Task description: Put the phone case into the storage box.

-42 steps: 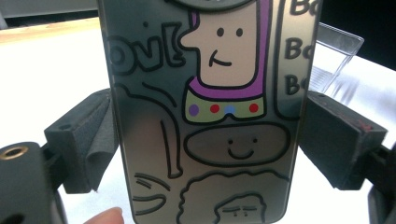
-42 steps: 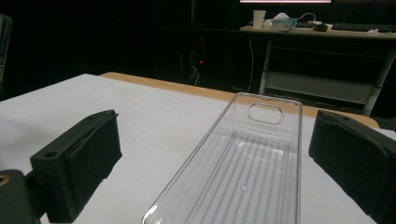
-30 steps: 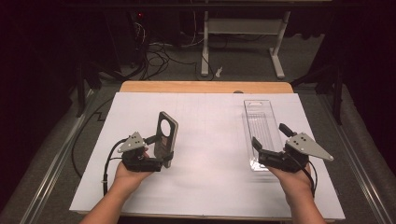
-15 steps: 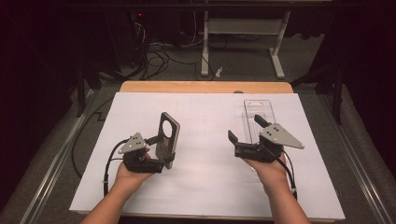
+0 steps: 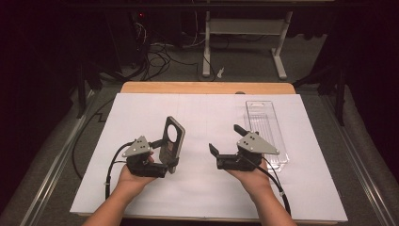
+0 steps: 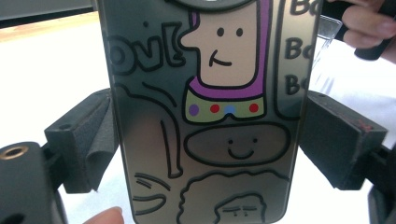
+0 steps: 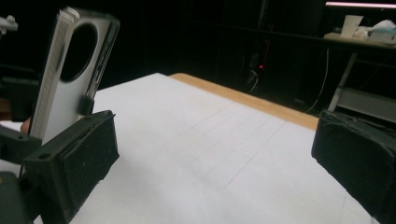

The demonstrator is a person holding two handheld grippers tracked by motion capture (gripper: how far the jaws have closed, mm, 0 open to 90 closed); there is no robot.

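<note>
A phone case [image 5: 172, 139] stands upright left of centre on the white sheet. My left gripper [image 5: 165, 154] is shut on its lower part. In the left gripper view the case's [image 6: 210, 116] silvery face shows cartoon drawings, and both black pads [image 6: 88, 140] press its side edges. My right gripper [image 5: 226, 139] hovers open at the table's middle with nothing between its jaws, a short way right of the case. The right gripper view looks past its own gripper [image 7: 217, 158] at the case [image 7: 70, 79], whose round camera cut-out is at the top.
A clear plastic package [image 5: 261, 117] lies flat at the right, just behind the right hand. White paper [image 5: 141, 108] covers the wooden table [image 5: 207, 87]. Beyond the far edge are cables and a table frame [image 5: 244, 37] on the floor.
My right gripper has left the near end of the clear package and moved left toward the centre, staying open. The left gripper and the case have stayed put.
</note>
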